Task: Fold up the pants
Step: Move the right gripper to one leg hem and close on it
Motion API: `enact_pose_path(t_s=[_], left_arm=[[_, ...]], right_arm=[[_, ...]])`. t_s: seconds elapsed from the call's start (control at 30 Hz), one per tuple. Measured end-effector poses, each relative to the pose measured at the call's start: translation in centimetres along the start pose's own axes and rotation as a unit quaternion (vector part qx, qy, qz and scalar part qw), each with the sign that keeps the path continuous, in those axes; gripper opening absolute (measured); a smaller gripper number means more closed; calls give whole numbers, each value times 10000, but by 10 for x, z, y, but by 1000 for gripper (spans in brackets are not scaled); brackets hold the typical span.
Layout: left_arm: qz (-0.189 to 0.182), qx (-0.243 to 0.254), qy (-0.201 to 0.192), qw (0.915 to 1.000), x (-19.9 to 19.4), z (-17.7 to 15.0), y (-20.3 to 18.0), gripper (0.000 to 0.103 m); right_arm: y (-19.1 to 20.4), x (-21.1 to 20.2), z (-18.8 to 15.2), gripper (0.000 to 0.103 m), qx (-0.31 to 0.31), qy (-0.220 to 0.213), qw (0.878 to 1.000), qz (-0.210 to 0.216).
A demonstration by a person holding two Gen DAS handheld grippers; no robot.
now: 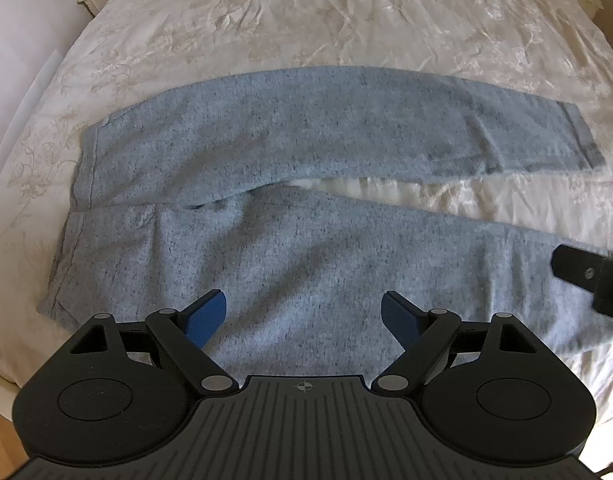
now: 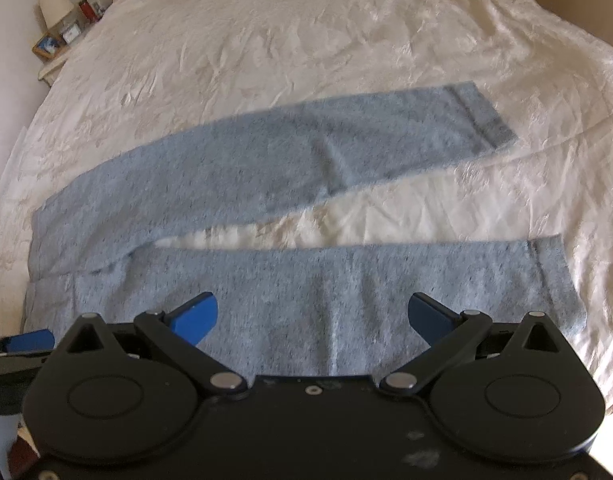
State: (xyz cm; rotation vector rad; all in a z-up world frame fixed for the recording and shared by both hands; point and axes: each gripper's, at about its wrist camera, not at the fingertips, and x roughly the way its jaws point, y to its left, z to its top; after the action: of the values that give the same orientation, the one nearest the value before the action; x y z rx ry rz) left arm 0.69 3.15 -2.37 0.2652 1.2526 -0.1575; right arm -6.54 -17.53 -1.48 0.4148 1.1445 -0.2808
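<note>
Fleecy grey-blue pants (image 1: 306, 152) spread flat on the bed (image 1: 306, 20)

Legs splayed over crinkled cream cover; left gripper (image 1: 304, 316) and right gripper (image 2: 312, 314) fingers spread, empty.

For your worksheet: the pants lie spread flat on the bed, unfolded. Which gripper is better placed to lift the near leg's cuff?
Right. The right gripper hangs open over the near leg close to its cuff, while the left gripper, also open, sits nearer the waistband of the pants.
</note>
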Motion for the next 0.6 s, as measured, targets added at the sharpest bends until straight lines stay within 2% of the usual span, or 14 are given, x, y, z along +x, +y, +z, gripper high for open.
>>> enact_pose_path(t_s=[0.17,0.3,0.47,0.5,0.57,0.6], left_arm=[[39,-16,-256,9997,-5,11,3,85],[120,13,-510,9986,-6,27,5,85],[140,34,-630,9979,2,51,7,83],[160,36,-644,9978,4,56,7,81],[200,28,-671,9975,12,68,8,79],[207,11,-666,9976,17,75,8,78]], right_arm=[[-1,-19,4,103,-51,-863,9962,-110],[-1,-33,14,103,-105,-1630,9864,-205],[-11,-31,41,103,-143,-2337,9719,-246],[-13,-27,49,103,-176,-2417,9699,-240],[-14,-7,75,101,-556,-1956,9789,-221],[-15,3,87,91,-774,-1757,9814,-87]])
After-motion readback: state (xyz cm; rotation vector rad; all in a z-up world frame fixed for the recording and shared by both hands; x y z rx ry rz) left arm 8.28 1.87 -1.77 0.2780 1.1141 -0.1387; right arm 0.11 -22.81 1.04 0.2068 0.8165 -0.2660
